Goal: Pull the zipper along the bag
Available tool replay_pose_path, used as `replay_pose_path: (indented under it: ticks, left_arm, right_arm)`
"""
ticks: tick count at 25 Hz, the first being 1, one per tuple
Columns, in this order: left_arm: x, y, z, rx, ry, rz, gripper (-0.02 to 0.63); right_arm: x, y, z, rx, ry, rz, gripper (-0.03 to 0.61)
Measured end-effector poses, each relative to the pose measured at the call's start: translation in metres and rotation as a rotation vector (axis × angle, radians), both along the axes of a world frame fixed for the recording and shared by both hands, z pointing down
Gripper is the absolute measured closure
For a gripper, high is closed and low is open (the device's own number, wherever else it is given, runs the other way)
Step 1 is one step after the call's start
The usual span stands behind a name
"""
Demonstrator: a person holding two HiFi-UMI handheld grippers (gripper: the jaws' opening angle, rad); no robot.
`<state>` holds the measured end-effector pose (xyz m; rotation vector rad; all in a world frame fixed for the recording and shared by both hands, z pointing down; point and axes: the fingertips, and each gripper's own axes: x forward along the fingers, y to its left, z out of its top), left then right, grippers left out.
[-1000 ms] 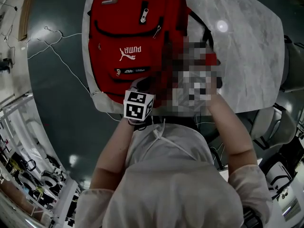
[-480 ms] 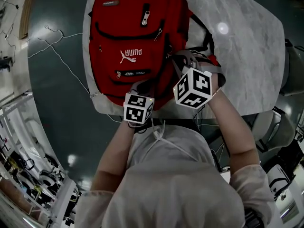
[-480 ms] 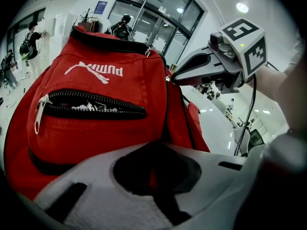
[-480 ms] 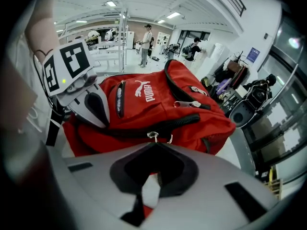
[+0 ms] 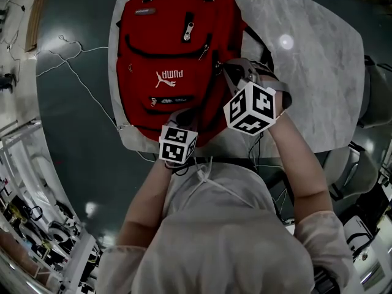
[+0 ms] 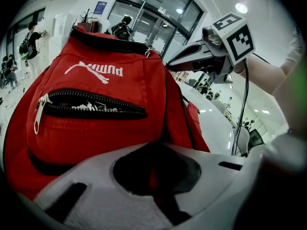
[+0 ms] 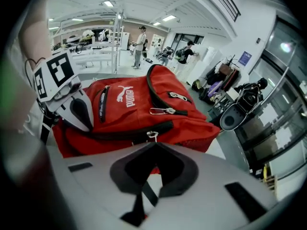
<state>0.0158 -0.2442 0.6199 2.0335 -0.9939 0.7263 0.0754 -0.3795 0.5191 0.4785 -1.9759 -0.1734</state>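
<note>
- Overhead, one red backpack (image 5: 165, 48) lies on one marble table (image 5: 306, 72). Your left gripper (image 5: 182, 114) pins its near edge and your right gripper (image 5: 219, 67) works its side. If the left lets go, the backpack will likely drag along.
- Left gripper view: your jaws are pressed together on red fabric, and one front-pocket zipper (image 6: 91, 102) gapes ahead of them.
- Right gripper view: your jaws appear to pinch the zipper pull (image 7: 150, 136) at their tip, a thin hold that may slip. Two other pulls (image 7: 163, 111) lie beyond.

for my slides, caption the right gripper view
Right tool shut on the zipper pull of a red Puma backpack
</note>
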Motion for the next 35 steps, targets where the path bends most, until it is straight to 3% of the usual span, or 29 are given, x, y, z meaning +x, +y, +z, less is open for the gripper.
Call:
replay_pose_path:
  ticks: [11, 18, 24, 26, 29, 35]
  left_arm:
    - [0.0, 0.0, 0.002, 0.016, -0.008, -0.005, 0.595]
    - [0.0, 0.0, 0.002, 0.031, -0.026, -0.004, 0.595]
    - [0.0, 0.0, 0.002, 0.027, -0.026, -0.005, 0.595]
    - [0.0, -0.001, 0.002, 0.031, -0.031, -0.004, 0.595]
    - [0.0, -0.001, 0.003, 0.031, -0.036, -0.006, 0.595]
    - [0.001, 0.001, -0.004, 0.035, -0.032, -0.012, 0.594]
  right_arm:
    - [-0.001, -0.028, -0.008, 0.026, -0.041, 0.03, 0.552]
    - [-0.003, -0.028, 0.0, -0.086, -0.082, 0.029, 0.551]
    - [-0.001, -0.031, 0.0, -0.071, -0.123, 0.046, 0.547]
    - [0.0, -0.032, -0.003, -0.043, -0.134, 0.067, 0.515]
    - [0.001, -0.026, -0.004, -0.046, -0.157, 0.089, 0.399]
    - [0.007, -0.009, -0.019, -0.052, -0.248, 0.2, 0.4]
